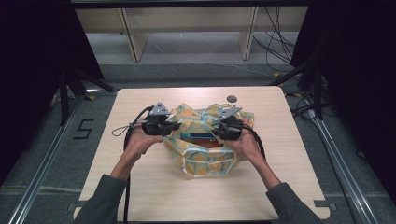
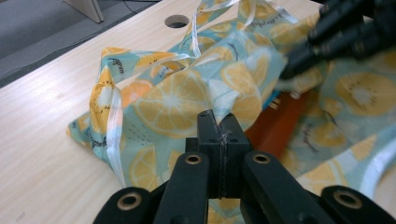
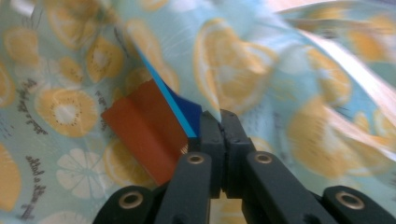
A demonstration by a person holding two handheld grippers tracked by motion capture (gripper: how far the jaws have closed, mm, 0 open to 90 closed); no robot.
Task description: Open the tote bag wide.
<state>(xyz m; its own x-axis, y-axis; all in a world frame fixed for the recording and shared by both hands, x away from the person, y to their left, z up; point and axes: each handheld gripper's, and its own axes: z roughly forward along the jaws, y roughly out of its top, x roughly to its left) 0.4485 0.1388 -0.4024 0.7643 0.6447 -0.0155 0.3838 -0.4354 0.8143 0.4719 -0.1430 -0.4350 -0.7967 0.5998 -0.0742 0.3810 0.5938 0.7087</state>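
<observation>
A pale blue cloth bag (image 1: pixel 205 161) printed with orange and lemon slices lies in the middle of the table. My left gripper (image 1: pixel 175 125) is shut on the bag's left rim, and the fabric is pinched between its jaws (image 2: pixel 218 122). My right gripper (image 1: pixel 212 129) is shut on the opposite rim, its jaws closed on a fold of cloth (image 3: pixel 219 120). Between them the bag's mouth gapes, and a red-orange box (image 1: pixel 201 140) with a blue edge lies inside (image 3: pixel 144 126). The right gripper (image 2: pixel 289 70) appears blurred at the top right of the left gripper view.
The light wooden table (image 1: pixel 140 186) has a round cable hole (image 1: pixel 231 98) near its far edge. White ribbon handles (image 2: pixel 114 135) trail from the bag. Beyond the table stand wooden shelf legs (image 1: pixel 133 42) on a grey floor, with dark curtains at both sides.
</observation>
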